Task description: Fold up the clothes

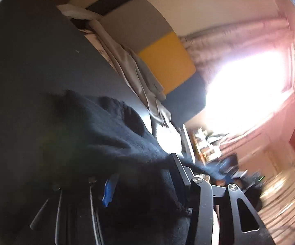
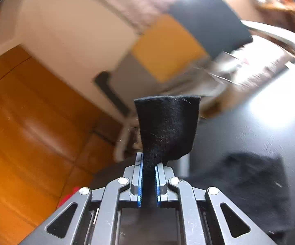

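A black knitted garment [image 1: 110,134] drapes over my left gripper [image 1: 145,175] and covers the gap between its fingers; it seems pinched there and lifted off the dark table [image 1: 35,57]. My right gripper [image 2: 149,163] is shut on a flap of the same black cloth [image 2: 167,126], which stands up between its blue-edged pads [image 2: 140,175]. More of the black garment [image 2: 247,185] lies on the dark table [image 2: 239,126] to the right of that gripper.
A grey, yellow and dark blue panel [image 1: 163,61] stands behind the table, with pale cloth [image 1: 127,67] heaped against it. A bright window [image 1: 249,85] glares at the right. An orange wooden floor [image 2: 24,132] lies left of the table edge.
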`<state>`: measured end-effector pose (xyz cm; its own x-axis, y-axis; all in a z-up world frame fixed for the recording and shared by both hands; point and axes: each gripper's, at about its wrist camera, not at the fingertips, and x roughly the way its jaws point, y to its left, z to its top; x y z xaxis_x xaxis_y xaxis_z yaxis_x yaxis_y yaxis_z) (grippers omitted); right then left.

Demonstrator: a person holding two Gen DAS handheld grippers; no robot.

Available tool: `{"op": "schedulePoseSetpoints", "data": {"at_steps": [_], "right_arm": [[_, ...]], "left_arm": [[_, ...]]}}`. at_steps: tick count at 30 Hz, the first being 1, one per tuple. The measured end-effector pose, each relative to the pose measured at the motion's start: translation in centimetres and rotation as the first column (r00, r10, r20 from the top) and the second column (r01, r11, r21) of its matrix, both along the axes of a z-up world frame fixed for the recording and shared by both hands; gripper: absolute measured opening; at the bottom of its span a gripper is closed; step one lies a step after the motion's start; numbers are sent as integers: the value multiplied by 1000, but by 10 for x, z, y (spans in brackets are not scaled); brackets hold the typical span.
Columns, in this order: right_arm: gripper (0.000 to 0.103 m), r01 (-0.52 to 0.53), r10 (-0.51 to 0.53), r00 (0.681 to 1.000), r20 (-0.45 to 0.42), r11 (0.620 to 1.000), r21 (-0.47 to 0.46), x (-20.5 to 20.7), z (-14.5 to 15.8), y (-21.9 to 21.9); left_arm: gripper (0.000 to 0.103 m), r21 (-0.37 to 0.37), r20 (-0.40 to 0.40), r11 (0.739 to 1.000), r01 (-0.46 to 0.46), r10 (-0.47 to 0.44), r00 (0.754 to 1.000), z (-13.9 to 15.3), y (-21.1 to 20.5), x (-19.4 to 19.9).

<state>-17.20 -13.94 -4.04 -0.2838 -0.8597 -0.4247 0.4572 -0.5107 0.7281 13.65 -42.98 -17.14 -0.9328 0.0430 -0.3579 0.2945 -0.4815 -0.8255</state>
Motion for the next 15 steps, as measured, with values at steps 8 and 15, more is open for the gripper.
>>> {"op": "schedulePoseSetpoints", "data": {"at_steps": [8,15], "right_arm": [[10,69,-86,987,132,989,134,4,-92,44],[25,54,-75,987,145,988,148,11,-117,58]], "left_arm": [[48,27,3,999,26,-26,1000,-11,5,35],[50,137,-42,990,-14,19,999,-19,-3,33]]}}
